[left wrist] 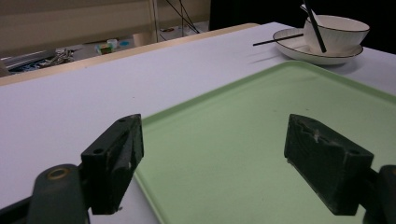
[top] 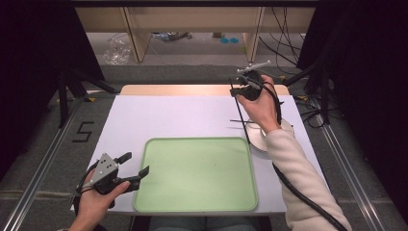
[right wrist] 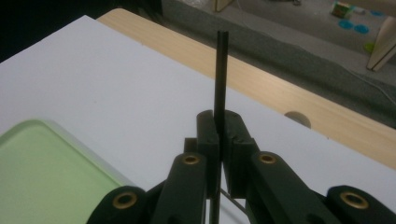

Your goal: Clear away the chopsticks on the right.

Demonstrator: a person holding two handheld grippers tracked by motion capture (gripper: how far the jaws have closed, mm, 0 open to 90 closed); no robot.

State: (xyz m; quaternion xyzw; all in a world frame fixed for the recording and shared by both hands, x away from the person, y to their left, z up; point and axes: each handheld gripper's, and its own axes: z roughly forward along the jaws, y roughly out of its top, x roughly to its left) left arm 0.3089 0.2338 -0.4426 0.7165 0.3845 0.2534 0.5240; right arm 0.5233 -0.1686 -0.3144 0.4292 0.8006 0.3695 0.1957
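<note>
Right gripper [right wrist: 219, 140] clamped on chopstick [right wrist: 220, 70]

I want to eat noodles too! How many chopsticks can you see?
2. One chopstick is pinched upright in the right tool, raised over the table. The other chopstick lies across the plate beside the bowl. More could hide behind the arm.

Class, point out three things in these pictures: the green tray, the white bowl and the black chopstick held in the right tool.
green tray [top: 197, 178], high view, bare middle of its floor.
white bowl [left wrist: 343, 35], left gripper view, outer wall.
black chopstick [right wrist: 220, 70], right gripper view, shaft above the jaws.
</note>
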